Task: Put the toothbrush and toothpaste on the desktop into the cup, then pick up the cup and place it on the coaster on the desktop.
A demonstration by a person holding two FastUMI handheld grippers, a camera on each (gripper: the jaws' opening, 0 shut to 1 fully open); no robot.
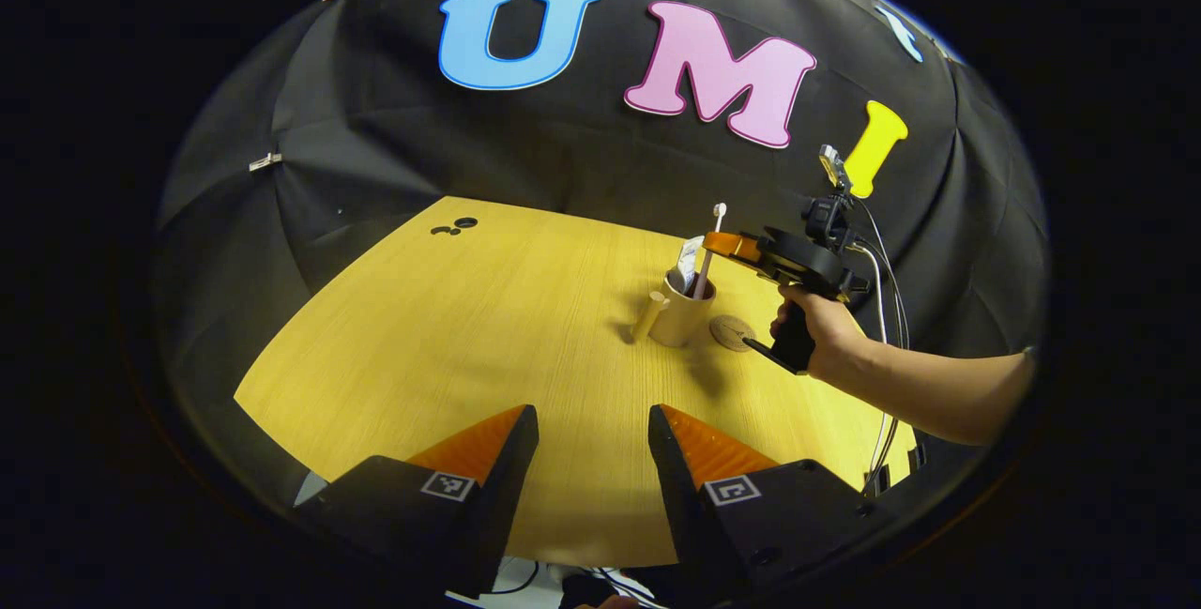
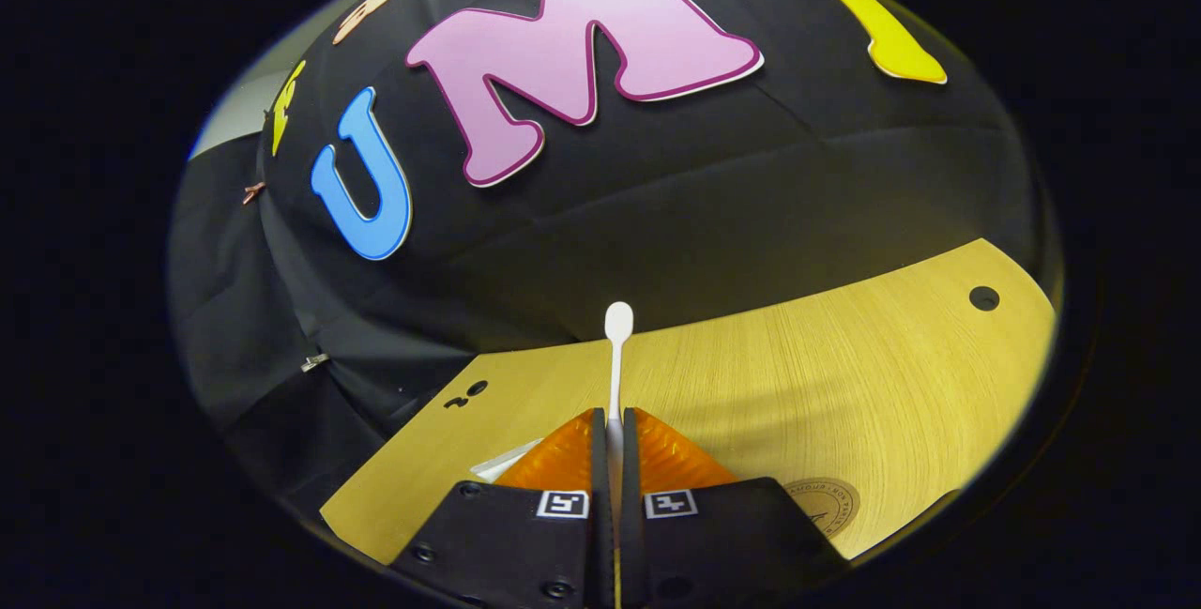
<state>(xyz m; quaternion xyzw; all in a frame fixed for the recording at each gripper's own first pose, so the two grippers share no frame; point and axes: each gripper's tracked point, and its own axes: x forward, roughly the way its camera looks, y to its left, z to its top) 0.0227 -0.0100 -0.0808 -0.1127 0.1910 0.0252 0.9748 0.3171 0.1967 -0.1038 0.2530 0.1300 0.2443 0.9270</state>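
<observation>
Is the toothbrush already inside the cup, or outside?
Inside: the toothbrush stands in the cup, with the right gripper shut on it.

On the wooden desktop (image 1: 450, 327), the cup (image 1: 682, 311) holds toothpaste (image 1: 689, 259) and toothbrush (image 1: 710, 248), gripped by the right gripper (image 1: 724, 243), coaster (image 1: 731, 331) just right, while the left gripper (image 1: 593, 431) hovers parted nearer.
</observation>
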